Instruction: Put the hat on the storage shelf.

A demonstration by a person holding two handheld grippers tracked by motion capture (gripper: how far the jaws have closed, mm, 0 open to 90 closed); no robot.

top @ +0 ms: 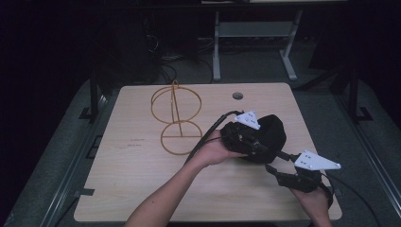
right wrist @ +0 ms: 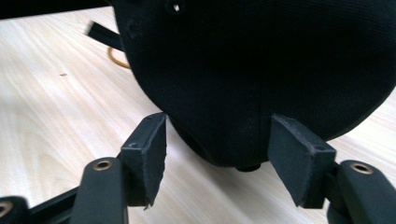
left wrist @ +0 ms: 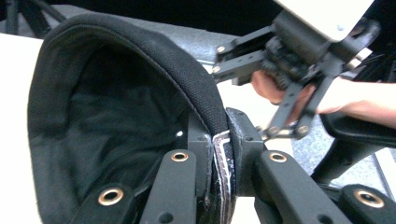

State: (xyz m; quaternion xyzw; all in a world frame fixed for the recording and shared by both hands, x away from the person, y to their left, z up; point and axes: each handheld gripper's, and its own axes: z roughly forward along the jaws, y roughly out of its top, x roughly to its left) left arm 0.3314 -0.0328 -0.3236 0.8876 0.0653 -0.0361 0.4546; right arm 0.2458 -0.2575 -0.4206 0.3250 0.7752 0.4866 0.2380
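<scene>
A light wooden bench (top: 142,189) with rounded corners stands on a grey floor (top: 56,156). Near its far edge, right of centre, it has a round cable hole (top: 238,96). On the far left part stands a golden wire stand (top: 176,118): a ring base flat on the wood, an upright ring rising behind it.

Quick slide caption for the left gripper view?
Left gripper clamped on the black cap's brim edge, right gripper approaching behind.

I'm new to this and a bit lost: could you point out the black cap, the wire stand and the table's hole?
Cap (top: 270,137), high view, on its black crown.
Stand (top: 176,106), high view, on its upright rod.
Hole (top: 238,96), high view, at its middle, near the table's far edge.
</scene>
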